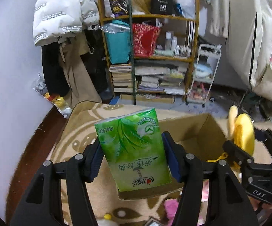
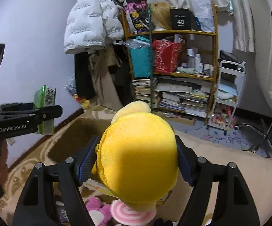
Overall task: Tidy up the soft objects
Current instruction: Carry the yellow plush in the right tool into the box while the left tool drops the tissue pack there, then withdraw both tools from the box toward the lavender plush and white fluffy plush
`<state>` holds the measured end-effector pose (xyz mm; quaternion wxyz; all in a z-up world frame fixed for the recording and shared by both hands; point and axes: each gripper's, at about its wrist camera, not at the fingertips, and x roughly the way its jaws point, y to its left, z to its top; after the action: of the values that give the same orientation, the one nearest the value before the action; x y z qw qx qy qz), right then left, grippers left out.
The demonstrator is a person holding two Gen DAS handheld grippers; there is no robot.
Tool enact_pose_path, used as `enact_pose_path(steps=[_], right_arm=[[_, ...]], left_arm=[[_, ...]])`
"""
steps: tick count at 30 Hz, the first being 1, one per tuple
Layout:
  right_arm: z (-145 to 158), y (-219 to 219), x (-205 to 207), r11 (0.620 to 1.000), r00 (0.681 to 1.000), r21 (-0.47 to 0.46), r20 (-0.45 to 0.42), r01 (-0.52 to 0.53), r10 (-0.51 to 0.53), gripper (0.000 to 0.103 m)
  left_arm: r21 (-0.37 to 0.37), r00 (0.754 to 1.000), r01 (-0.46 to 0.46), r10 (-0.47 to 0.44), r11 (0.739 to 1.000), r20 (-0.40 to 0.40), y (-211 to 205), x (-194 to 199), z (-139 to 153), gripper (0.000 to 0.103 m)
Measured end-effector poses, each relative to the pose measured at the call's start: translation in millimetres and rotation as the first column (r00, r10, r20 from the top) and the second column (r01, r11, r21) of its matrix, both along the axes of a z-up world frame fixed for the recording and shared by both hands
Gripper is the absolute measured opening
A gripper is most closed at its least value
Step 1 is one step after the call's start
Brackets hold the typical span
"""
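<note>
Left tongs (image 1: pixel 134 157): pinching a green plastic-wrapped tissue pack (image 1: pixel 134 148), held above the open brown cardboard box (image 1: pixel 207 130).
Right tongs (image 2: pixel 136 162): clamped on a round yellow plush toy (image 2: pixel 139 156), over the box's near edge.
Below: pink plush toys (image 2: pixel 98 211) on the patterned beige carpet (image 1: pixel 79 131).

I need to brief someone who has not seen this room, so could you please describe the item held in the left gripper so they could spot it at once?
Find the open cardboard box on the patterned beige rug. Above its near edge, the left gripper clamps a green tissue pack upright between its blue pads. Unlike the round yellow plush toy in the right gripper, it is flat-sided, glossy plastic with leaf print.
</note>
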<state>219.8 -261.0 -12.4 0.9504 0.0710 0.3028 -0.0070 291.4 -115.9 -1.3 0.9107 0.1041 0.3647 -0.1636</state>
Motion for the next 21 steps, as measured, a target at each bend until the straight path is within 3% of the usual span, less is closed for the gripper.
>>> enact_pose_path(steps=[9,12,16,18,20,21], right_arm=[[-22,3,13,0.999,0.996,-0.027,-0.086,-0.033,0.031,0.081],[-22,3,16,0.999,0.995,-0.021,-0.092,-0.044,0.042,0.085],[-17,2,16,0.999,0.997,0.022,-0.067,-0.037,0.038,0.103],[-12,1,13,0.998,0.998,0.05,-0.039,-0.043,0.045,0.103],[-8,2,11,0.997,0.998,0.068,-0.035,-0.046,0.049,0.103],[-7,2,10,0.997,0.998,0.066,-0.043,-0.045,0.047,0.103]], left_arm=[[0.076,0.998,0.005,0.0,0.997,-0.063,-9,4,-24,0.059],[0.07,0.997,-0.003,0.008,0.998,-0.073,-5,4,-25,0.077],[0.069,0.996,-0.004,0.01,0.998,-0.088,4,2,-26,0.079],[0.075,0.996,-0.023,0.03,0.997,-0.083,11,0,-24,0.084],[0.083,0.996,-0.043,0.049,0.996,-0.069,18,-3,-20,0.098],[0.08,0.996,-0.046,0.051,0.996,-0.066,22,-5,-18,0.099]])
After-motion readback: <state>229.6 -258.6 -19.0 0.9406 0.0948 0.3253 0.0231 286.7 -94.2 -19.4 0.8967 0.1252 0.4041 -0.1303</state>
